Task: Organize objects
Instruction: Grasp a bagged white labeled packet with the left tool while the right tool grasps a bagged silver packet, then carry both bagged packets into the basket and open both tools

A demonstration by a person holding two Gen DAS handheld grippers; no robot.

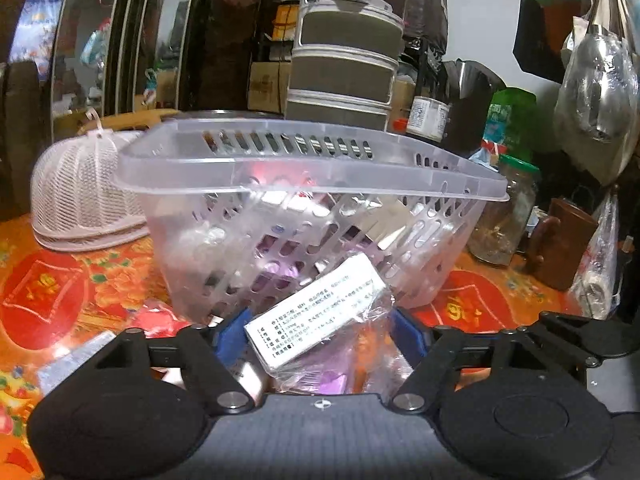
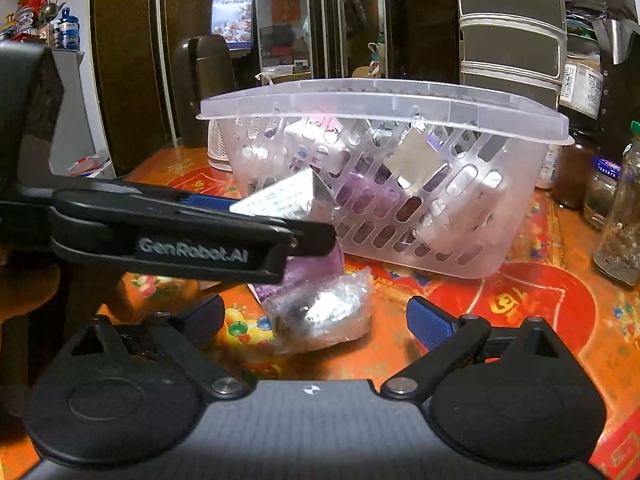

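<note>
Standing by the desk (image 2: 540, 320) with its red and orange patterned cloth, I see a clear slotted plastic basket (image 1: 304, 216) sitting on it, already holding several small boxes and packets.

From the left wrist camera, the left gripper (image 1: 316, 332) has a white box with printed text, wrapped in clear plastic (image 1: 320, 312), lying tilted between its blue pads (image 1: 230, 338), just in front of the basket wall at twelve o'clock. Whether the pads actually press on the wrap I cannot tell from this view; the jaws stand partly apart around it. A pink mesh food cover (image 1: 84, 196) rests on the desk at about ten o'clock of the basket, and jars stand at three o'clock.

The right wrist camera gives what the left one cannot: the left gripper seen from the side (image 2: 280, 216), coming in from nine o'clock, with the white box's corner poking out beyond its finger and a purple packet (image 2: 320, 268) below it. The right gripper (image 2: 316, 320) has its jaws spread wide and released, with a crumpled clear-plastic bundle (image 2: 324, 312) lying on the desk between its pads, touching neither. The basket stands beyond at one o'clock.
</note>
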